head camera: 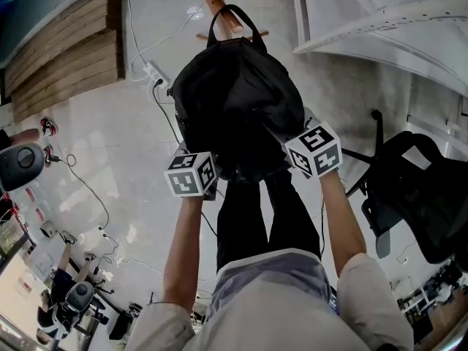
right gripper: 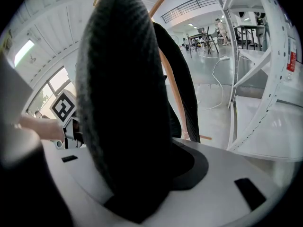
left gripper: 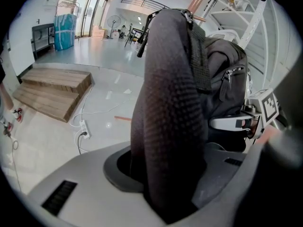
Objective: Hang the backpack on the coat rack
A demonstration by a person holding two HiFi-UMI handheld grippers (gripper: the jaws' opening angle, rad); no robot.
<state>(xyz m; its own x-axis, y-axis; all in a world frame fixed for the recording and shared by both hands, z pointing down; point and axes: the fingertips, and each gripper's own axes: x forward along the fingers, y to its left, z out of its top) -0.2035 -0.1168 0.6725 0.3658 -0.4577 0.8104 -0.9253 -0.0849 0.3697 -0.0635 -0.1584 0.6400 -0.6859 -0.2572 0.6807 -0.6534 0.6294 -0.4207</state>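
I hold a black backpack [head camera: 234,101] up in front of me with both grippers. Its top handle loop [head camera: 232,20] points toward the wooden coat rack [head camera: 216,2] at the top of the head view. My left gripper [head camera: 203,168] is shut on a padded shoulder strap [left gripper: 173,117] that fills its jaws. My right gripper [head camera: 301,152] is shut on the other padded strap [right gripper: 125,103]. The bag's body [left gripper: 227,79] shows to the right in the left gripper view. A slanted wooden pole of the rack [right gripper: 173,89] rises behind the strap in the right gripper view. The fingertips themselves are hidden by the bag.
A black office chair [head camera: 428,189] stands at the right. Wooden steps [head camera: 66,50] lie at the upper left, with a power strip [head camera: 155,75] and cables on the glossy floor. A white metal stair frame [head camera: 380,13] is at the upper right.
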